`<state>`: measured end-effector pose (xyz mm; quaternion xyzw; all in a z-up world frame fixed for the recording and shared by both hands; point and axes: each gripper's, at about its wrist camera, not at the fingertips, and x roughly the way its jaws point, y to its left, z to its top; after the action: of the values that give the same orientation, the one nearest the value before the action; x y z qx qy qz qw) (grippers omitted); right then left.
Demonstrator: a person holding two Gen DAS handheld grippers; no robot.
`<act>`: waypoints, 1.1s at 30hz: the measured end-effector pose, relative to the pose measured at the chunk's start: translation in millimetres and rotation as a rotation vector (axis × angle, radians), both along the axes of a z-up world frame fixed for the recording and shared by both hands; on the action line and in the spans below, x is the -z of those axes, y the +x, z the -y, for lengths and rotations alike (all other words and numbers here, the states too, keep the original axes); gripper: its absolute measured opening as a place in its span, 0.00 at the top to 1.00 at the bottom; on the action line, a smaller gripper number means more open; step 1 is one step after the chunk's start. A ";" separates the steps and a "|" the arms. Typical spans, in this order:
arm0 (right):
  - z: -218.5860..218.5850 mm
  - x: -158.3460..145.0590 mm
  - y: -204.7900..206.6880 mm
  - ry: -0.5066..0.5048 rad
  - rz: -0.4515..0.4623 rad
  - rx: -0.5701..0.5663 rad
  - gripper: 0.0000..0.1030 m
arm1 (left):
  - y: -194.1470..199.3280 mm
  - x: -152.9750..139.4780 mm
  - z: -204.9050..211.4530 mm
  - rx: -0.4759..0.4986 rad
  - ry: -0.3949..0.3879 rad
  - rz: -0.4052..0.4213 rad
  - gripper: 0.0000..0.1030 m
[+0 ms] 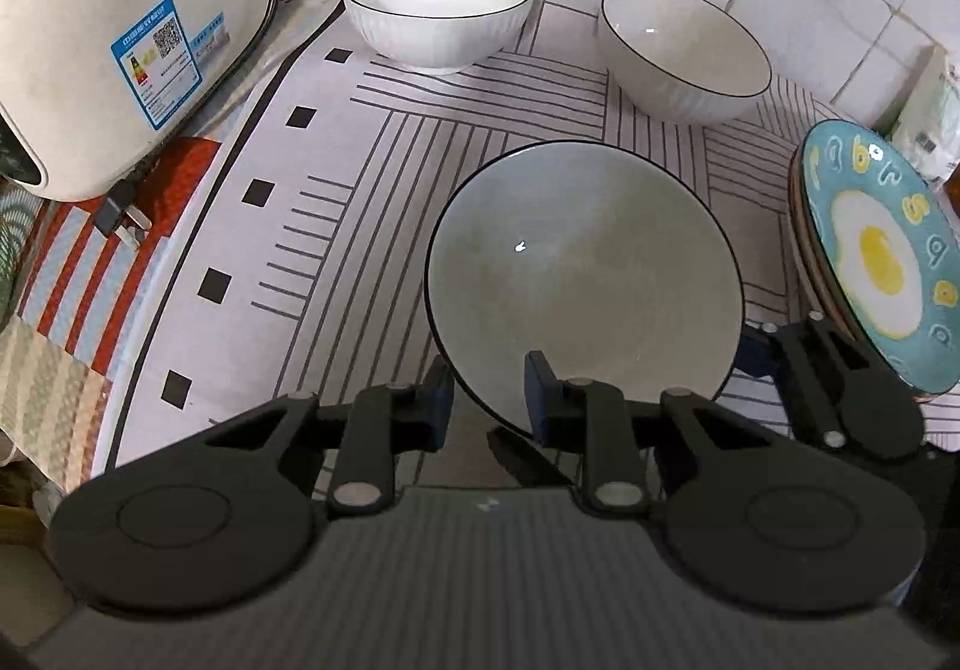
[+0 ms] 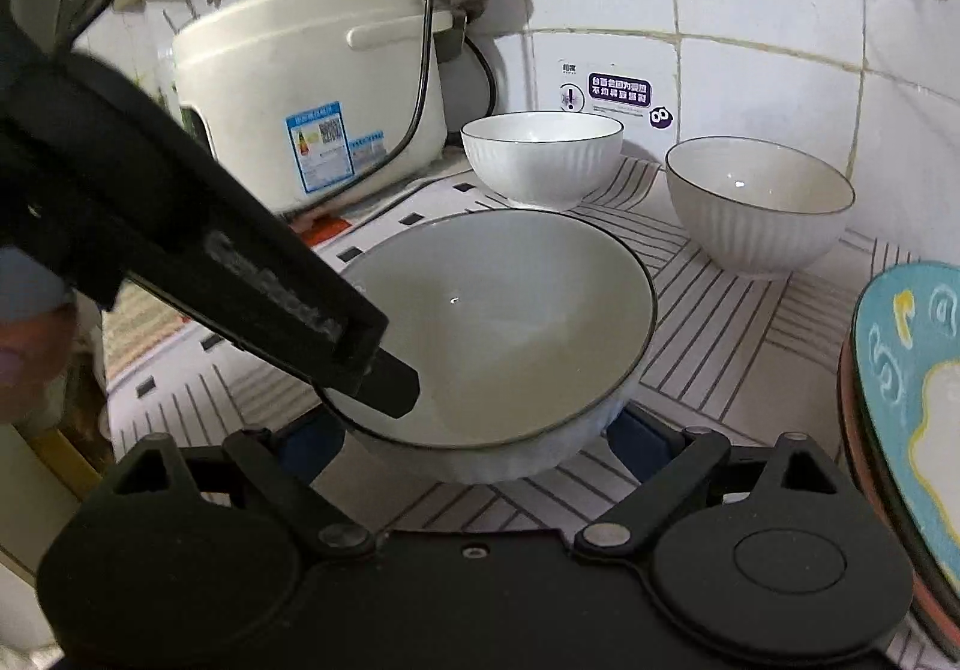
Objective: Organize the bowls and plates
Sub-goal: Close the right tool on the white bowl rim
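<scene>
The near white ribbed ceramic bowl with a thin dark rim (image 1: 585,280) sits straight ahead of both tools on the line-patterned counter mat (image 1: 360,178), so near that each is already at its wall. The left gripper (image 1: 489,394) straddles the bowl's near rim, one blue pad inside and one outside; whether the pads press the wall cannot be told for certain, though they look closed on it. The right gripper (image 2: 462,436) stands spread, its blue fingertips (image 2: 639,433) flanking the bowl's base without clearly touching it. Being round, the bowl has no long axis to align. Behind it, well apart, stand two more white ribbed bowls, one by the white rice cooker (image 1: 120,27), one further right (image 1: 684,51). A teal fried-egg plate atop a plate stack (image 1: 882,256) sits just beside the right tool, crowding any lift towards that side.
</scene>
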<state>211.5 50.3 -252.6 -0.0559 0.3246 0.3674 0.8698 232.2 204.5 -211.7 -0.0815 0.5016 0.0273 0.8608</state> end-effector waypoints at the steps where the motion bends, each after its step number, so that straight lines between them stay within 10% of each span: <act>1: 1.9 -1.6 -0.1 0.008 -0.014 0.002 0.07 | 0.0 -0.5 -0.4 -0.001 -0.006 -0.004 0.77; 16: 61.2 -64.7 -18.0 0.069 -0.134 0.059 0.06 | -35.6 -54.6 13.3 0.030 0.059 0.029 0.56; 33: 132.0 -140.3 -42.1 0.159 0.058 0.155 0.06 | -62.8 -104.5 33.8 0.070 0.058 0.143 0.33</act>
<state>169.4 -81.8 -112.3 0.0278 0.2724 0.3217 0.9064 169.4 170.6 -107.2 -0.0406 0.4403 0.0058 0.8969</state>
